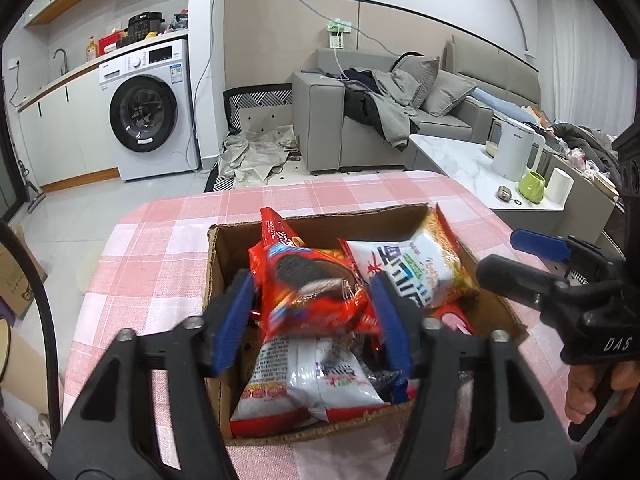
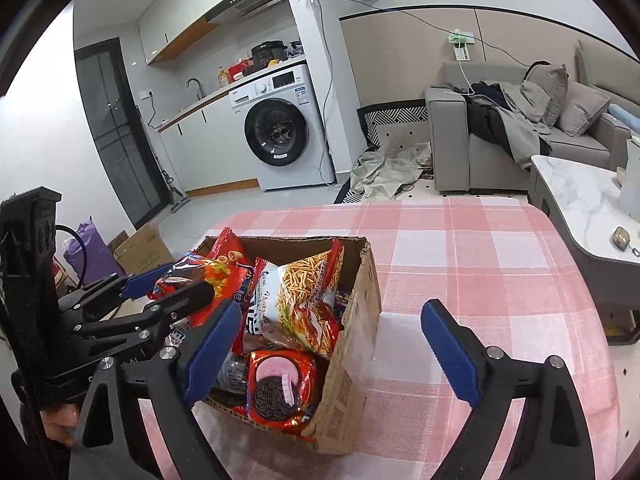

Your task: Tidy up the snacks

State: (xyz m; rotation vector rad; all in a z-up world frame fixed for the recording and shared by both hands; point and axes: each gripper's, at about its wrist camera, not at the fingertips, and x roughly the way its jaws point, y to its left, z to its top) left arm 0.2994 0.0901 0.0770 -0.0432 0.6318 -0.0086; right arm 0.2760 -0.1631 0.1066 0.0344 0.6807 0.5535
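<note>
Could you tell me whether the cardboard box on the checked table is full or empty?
Full. The cardboard box is packed with snack bags: a red cookie pack and white noodle bags rise above its rim.

White letters reading "DAS" stand on the black body of the right-hand tongs (image 1: pixel 532 258), at the right edge of the left wrist view. Korean-style lettering in dark blue shows on a white noodle-snack packet (image 1: pixel 408 276) in the cardboard box (image 1: pixel 320 228) at centre frame, but it is too distorted to read. Fine print covers the back of a second white packet (image 1: pixel 308 380) at the lower centre, illegible. A red cookie packet (image 2: pixel 276 392) in the lower centre of the right wrist view carries a picture of a dark sandwich cookie; its brand name cannot be made out. The sticker and panel markings on the washing machine (image 1: pixel 148 108) at upper left are too small to read.
</note>
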